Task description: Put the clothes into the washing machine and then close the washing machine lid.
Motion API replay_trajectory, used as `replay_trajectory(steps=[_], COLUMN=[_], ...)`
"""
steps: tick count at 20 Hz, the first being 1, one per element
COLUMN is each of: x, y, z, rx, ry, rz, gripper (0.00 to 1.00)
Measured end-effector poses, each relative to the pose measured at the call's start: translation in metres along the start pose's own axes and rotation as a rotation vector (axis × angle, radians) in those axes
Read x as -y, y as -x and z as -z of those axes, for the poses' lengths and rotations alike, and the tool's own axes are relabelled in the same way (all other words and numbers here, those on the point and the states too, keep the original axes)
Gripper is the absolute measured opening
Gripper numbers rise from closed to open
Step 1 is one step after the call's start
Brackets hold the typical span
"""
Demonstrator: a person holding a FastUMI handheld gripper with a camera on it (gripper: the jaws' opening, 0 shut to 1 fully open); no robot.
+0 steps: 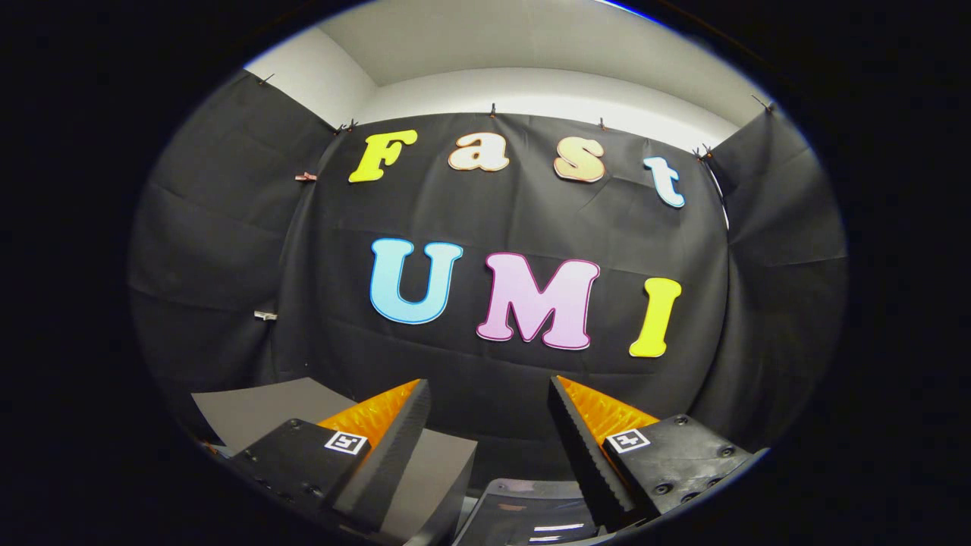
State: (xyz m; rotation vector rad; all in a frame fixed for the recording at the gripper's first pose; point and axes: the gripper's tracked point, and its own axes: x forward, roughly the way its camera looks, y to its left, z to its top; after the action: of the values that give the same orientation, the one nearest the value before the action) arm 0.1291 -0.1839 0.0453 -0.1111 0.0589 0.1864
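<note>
My gripper [488, 383] is held high and level, facing the black cloth wall, and it is open with a wide gap and nothing between its fingers. Below the gap, close under the fingers, lies a dark glossy curved surface [523, 519] with light reflections on it; it may be part of the washing machine, but I cannot tell. A grey flat-topped box shape [250, 409] sits low, behind and under the left finger [394, 447].
The black cloth wall [516, 220] closes off the space ahead and on both sides. A white wall and ceiling [531, 53] rise above it. Small clips hold the cloth along its top edge.
</note>
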Motion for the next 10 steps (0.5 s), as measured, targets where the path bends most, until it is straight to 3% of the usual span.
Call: replay_trajectory(steps=[10], x=[0.0054], y=[-0.0016], z=[0.0097], rx=[-0.024], ry=[-0.016], rz=[0.017], gripper=[0.98])
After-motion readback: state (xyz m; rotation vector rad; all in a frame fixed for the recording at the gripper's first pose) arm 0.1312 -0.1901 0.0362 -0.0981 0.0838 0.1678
